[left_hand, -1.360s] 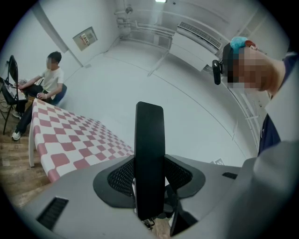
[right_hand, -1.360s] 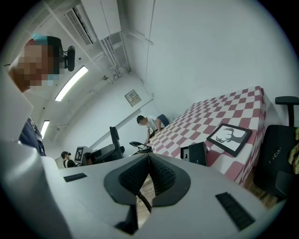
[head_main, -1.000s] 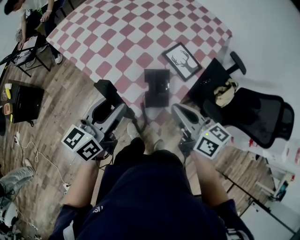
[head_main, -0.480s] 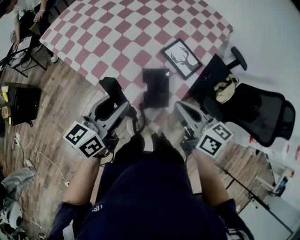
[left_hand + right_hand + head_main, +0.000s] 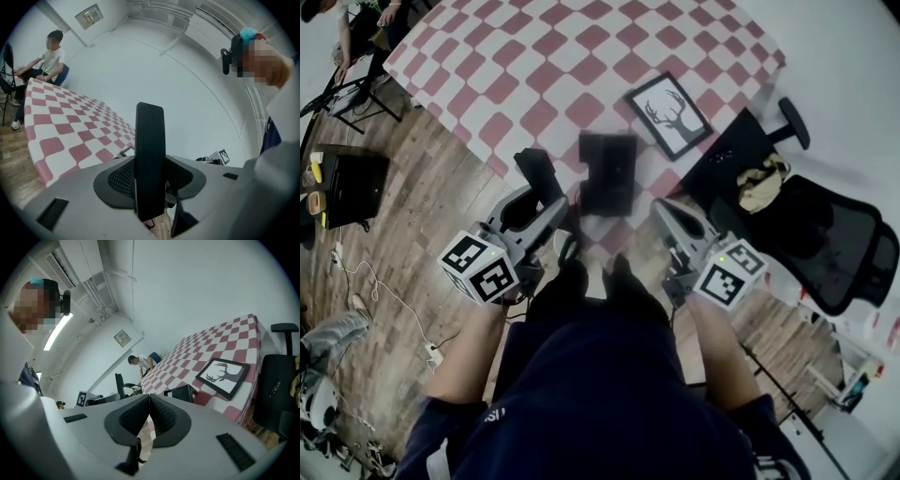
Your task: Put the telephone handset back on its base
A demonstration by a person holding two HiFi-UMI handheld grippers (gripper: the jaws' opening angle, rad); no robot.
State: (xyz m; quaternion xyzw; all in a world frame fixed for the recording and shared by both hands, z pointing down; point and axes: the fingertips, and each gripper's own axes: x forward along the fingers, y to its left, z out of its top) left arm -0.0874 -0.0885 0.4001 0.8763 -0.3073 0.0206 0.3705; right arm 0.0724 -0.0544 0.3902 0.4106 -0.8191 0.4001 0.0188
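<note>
Clamped edge-on between the fingers of the left gripper (image 5: 150, 164): the telephone handset (image 5: 150, 124), a flat, smooth black slab with rounded corners, upright, its lower end lost behind the dark mesh-textured pads (image 5: 123, 180). Held off the base (image 5: 607, 174), just beside its left edge over the near rim of the tabletop (image 5: 727, 70); too blurred from the head view to tell whether touching. Boxy and black, that base, smeared and featureless from above. Pressed together with nothing between them: the fingers of the right gripper (image 5: 149, 401), just right of the base, with the grey gripper body cutting off the base's lower part in the right gripper view. Spread over the tabletop, a cloth (image 5: 534, 89) of rounded red and white checks. Beyond the base, flat on the cloth, a black-framed picture (image 5: 668, 114) of an antlered deer head. To the right, a black mesh-backed office chair (image 5: 811, 230) with a tan bundle (image 5: 757, 185) on its seat, too small to identify. Blocking the lower half of the head view, a dark navy garment (image 5: 600, 394).
</note>
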